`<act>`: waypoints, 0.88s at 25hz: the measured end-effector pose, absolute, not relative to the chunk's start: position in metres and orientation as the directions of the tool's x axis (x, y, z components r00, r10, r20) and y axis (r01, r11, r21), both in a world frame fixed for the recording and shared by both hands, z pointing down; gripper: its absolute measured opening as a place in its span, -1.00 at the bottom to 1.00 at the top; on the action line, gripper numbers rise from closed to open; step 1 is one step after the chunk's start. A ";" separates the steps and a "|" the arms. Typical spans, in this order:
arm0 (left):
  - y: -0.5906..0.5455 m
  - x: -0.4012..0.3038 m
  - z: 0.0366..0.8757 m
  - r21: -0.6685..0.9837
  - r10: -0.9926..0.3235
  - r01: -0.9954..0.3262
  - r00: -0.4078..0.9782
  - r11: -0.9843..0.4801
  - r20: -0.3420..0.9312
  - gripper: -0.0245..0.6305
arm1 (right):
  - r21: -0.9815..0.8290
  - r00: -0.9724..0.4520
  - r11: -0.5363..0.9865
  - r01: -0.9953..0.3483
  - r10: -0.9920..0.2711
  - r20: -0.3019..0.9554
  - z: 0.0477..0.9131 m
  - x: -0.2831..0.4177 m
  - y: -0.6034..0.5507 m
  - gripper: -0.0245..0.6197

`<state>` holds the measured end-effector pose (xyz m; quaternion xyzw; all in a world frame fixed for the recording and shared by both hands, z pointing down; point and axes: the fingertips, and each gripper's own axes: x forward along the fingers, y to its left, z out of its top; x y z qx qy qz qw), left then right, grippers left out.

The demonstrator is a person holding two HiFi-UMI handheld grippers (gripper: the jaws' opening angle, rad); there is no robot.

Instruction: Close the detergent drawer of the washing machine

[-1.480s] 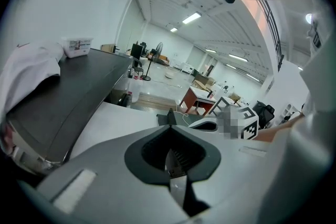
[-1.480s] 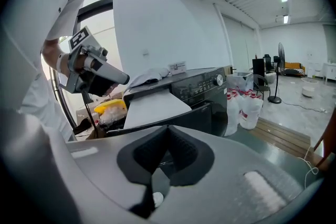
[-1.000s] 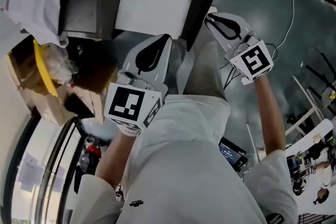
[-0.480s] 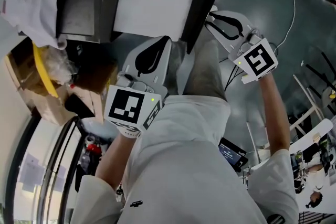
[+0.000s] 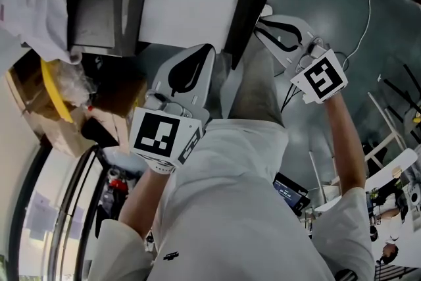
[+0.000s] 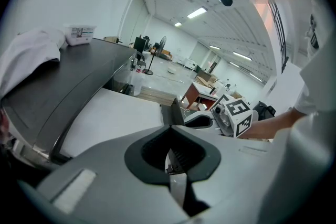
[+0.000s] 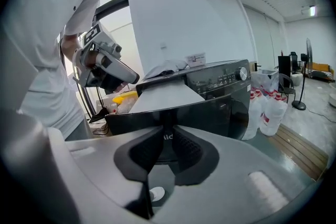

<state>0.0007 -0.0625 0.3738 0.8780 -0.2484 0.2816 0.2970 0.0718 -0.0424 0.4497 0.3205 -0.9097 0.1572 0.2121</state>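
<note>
Left tongs (image 5: 208, 48) and right tongs (image 5: 260, 23) are hovering pressed together, empty, beside the pulled-out detergent drawer (image 5: 191, 3); a cloth (image 5: 36, 0) is lying on the washing machine (image 5: 105, 3).

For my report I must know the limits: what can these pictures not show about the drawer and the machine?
Whether the right gripper touches the drawer front: right gripper view, its fingers cover the spot.
Control panel print: right gripper view, too small.
Washing machine: head view, partly cut by top edge.

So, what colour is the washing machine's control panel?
The control panel is glossy black, clearest in the right gripper view.
</note>
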 end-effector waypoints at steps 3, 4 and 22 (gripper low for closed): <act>-0.062 0.003 0.374 0.380 -0.268 -0.603 0.717 -0.701 0.643 -0.87 | -0.137 -0.702 0.757 -0.639 -0.501 0.506 0.451 0.072 -0.041 -0.76; -0.061 0.004 0.373 0.380 -0.267 -0.602 0.717 -0.702 0.644 -0.87 | -0.135 -0.703 0.760 -0.636 -0.498 0.508 0.451 0.072 -0.041 -0.76; -0.075 0.000 0.363 0.357 -0.325 -0.652 0.689 -0.669 0.648 -0.87 | -0.106 -0.751 0.808 -0.580 -0.479 0.454 0.437 0.040 -0.073 -0.81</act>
